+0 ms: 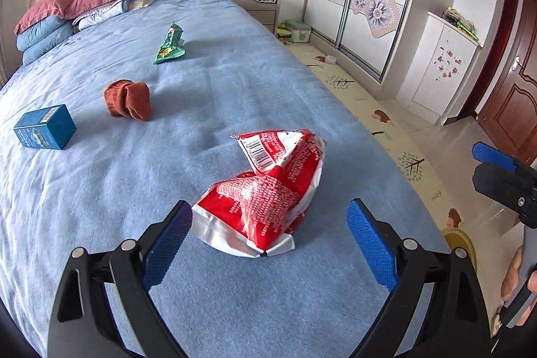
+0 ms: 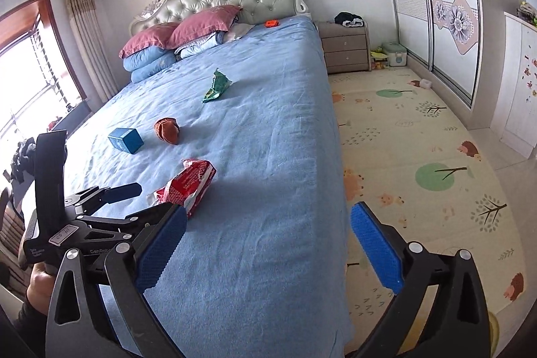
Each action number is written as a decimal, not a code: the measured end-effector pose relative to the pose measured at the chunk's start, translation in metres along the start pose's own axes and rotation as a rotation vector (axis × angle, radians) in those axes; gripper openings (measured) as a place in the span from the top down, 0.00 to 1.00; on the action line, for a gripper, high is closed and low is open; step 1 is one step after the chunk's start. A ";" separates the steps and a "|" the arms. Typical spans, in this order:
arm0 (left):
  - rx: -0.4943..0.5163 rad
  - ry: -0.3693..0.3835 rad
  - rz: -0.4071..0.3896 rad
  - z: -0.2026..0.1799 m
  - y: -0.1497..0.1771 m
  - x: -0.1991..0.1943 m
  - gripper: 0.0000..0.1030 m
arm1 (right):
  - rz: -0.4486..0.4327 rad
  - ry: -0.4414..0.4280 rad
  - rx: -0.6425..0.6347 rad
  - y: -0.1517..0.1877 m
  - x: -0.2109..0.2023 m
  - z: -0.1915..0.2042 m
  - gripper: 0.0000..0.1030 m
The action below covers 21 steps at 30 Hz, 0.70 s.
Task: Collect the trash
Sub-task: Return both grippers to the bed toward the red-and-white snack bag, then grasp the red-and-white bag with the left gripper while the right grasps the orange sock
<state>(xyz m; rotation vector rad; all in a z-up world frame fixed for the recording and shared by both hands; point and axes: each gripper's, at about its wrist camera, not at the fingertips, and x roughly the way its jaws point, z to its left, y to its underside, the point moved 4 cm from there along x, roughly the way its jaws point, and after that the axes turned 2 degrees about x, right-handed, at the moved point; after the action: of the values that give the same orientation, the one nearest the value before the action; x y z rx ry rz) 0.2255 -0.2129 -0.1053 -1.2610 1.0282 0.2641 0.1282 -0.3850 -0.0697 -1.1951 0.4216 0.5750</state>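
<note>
A crumpled red and silver snack bag (image 1: 268,190) lies on the blue bed (image 1: 218,83), also in the right wrist view (image 2: 188,183). My left gripper (image 1: 268,244) is open, its blue pads either side of the bag's near end, not closed on it. Farther up the bed lie a green wrapper (image 1: 170,45), a rust-coloured sock ball (image 1: 128,99) and a blue box (image 1: 45,126). My right gripper (image 2: 266,247) is open and empty, hovering over the bed's right edge; it also shows in the left wrist view (image 1: 503,180).
Pillows and folded quilts (image 2: 174,46) sit by the headboard, with a small orange item (image 2: 271,23) near them. A nightstand (image 2: 344,47), sliding wardrobe (image 2: 446,9) and patterned floor mat (image 2: 419,156) lie right of the bed. A yellow rim (image 1: 459,244) shows on the floor.
</note>
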 end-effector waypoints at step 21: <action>-0.061 0.047 0.036 0.042 -0.017 0.035 0.71 | 0.042 -0.117 -0.021 -0.035 0.078 0.052 0.08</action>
<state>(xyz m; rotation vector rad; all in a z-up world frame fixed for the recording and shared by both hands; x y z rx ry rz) 0.2763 -0.1945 -0.1227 -1.3096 1.0912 0.2968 0.2111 -0.3295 -0.0729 -1.1683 0.3429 0.6831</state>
